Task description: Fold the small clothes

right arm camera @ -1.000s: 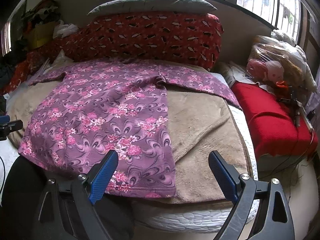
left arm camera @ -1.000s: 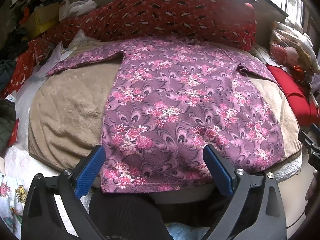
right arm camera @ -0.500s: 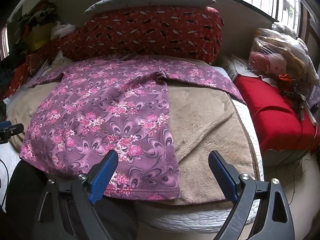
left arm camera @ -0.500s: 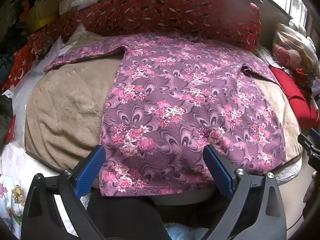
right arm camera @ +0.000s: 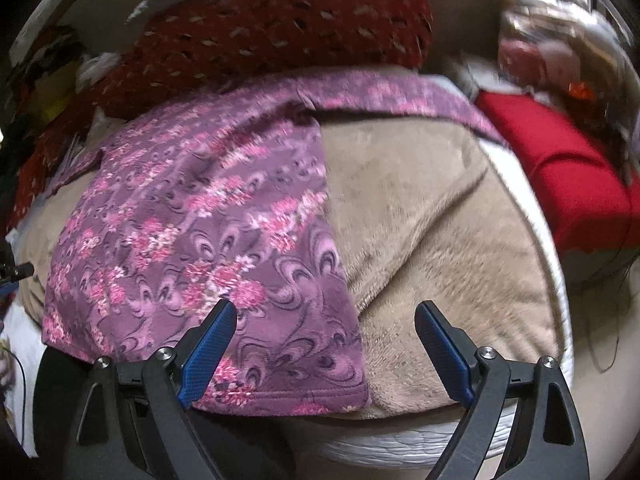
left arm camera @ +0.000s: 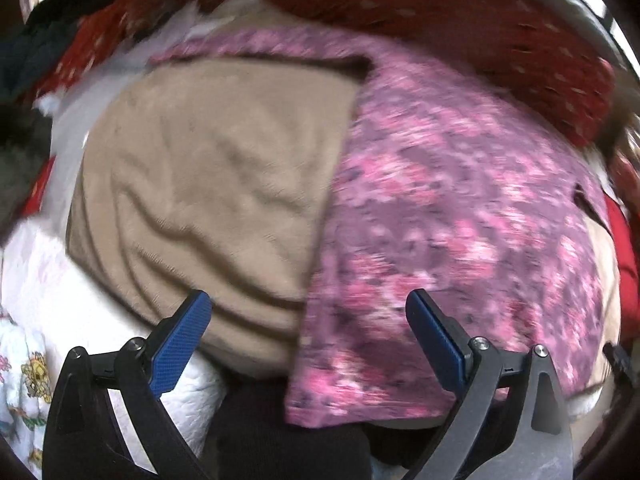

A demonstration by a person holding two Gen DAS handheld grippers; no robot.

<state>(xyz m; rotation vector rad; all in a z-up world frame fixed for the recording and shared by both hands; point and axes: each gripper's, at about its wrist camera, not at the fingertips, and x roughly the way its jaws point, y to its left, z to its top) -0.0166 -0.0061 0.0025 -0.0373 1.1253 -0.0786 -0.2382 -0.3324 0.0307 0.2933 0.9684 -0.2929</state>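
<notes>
A purple long-sleeved top with pink flowers [left arm camera: 448, 208] lies spread flat on a tan blanket [left arm camera: 208, 168], hem toward me, sleeves out to both sides. It also shows in the right wrist view [right arm camera: 208, 220]. My left gripper [left arm camera: 308, 340] is open and empty, just above the top's near left hem corner. My right gripper [right arm camera: 326, 344] is open and empty, over the top's near right hem corner and the blanket's [right arm camera: 432, 216] front edge. Both views are blurred.
A red patterned bolster [right arm camera: 280, 28] lies behind the top. A red cushion [right arm camera: 560, 160] sits to the right, with a bag of things behind it. White quilted bedding [left arm camera: 52, 292] and cluttered clothes lie at the left. My dark-clothed legs [left arm camera: 288, 436] are at the bed's front edge.
Both grippers have moved forward and down toward the top's hem. The left one has swung left to the left hem corner, the right one closer to the right corner. Both stay open.
</notes>
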